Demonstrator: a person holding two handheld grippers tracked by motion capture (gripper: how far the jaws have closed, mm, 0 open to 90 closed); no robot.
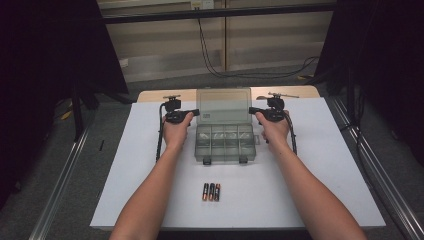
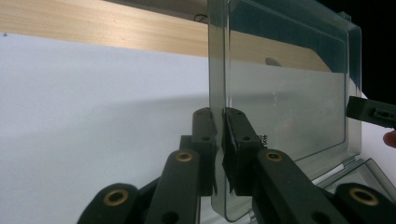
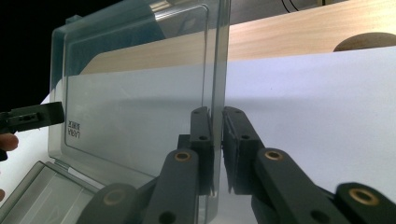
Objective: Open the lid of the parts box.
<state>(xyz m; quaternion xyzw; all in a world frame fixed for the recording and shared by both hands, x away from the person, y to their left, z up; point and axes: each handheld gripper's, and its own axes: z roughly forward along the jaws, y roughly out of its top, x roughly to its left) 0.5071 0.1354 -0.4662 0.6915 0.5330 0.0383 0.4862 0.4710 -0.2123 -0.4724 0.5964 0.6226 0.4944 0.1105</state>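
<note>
Both grippers, left (image 1: 196, 113) and right (image 1: 251, 111), clamp the upright lid (image 1: 223, 105) by its side edges, holding the organiser box (image 1: 224, 142) open, probably for the batteries (image 1: 211, 191).

High view above the table (image 1: 125, 200), looking forward-down; both gripper views close on opposite edges of the shared lid (image 1: 223, 102) (upright).

Smoky translucent grey box (image 1: 223, 142), black-and-orange batteries (image 1: 211, 191) (three), white table sheet (image 1: 125, 165).

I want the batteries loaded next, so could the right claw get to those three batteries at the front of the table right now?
Probably not yet: the right claw is shut on the clear plastic box lid; the white table around the batteries looks free.
</note>
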